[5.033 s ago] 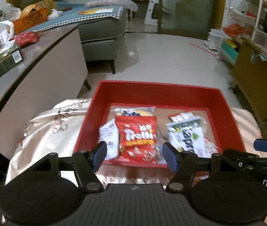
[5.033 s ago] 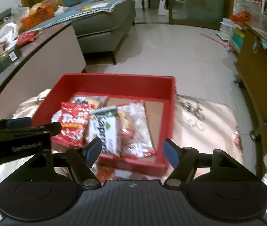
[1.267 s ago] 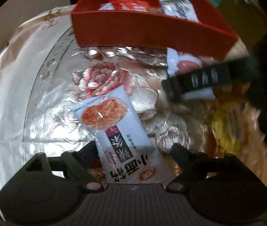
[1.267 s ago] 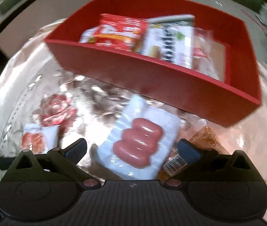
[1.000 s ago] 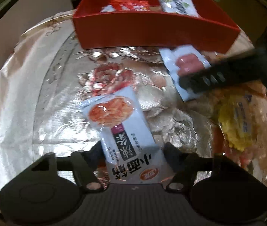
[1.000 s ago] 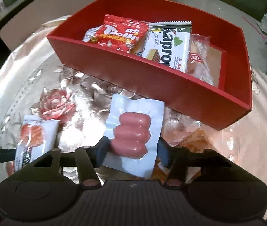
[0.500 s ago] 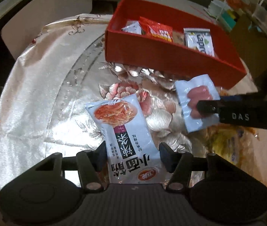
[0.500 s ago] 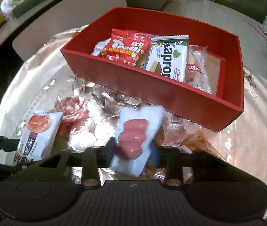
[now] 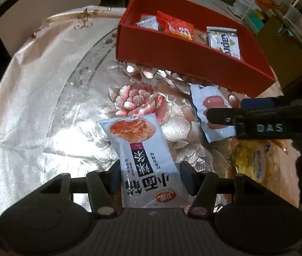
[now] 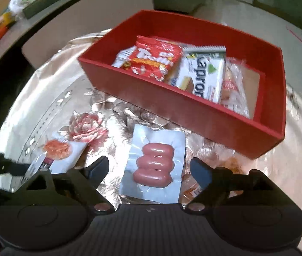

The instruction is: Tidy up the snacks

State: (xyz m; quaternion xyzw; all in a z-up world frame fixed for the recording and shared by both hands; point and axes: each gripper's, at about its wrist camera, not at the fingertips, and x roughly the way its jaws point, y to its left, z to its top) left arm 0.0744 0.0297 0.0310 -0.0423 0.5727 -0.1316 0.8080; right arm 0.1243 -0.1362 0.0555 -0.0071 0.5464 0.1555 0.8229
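Three packets already lie in the red box; left gripper grasps the noodle pack, right gripper is opening, its fingers clear of the sausage pack lying on the bench.

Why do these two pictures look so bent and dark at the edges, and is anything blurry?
Left wrist view: fisheye lens bows the red box and blackens the corners; glare shines off the tablecloth, yet the noodle packet is sharp. Right wrist view: same bending, and the snacks in the box and the background are slightly smeared.
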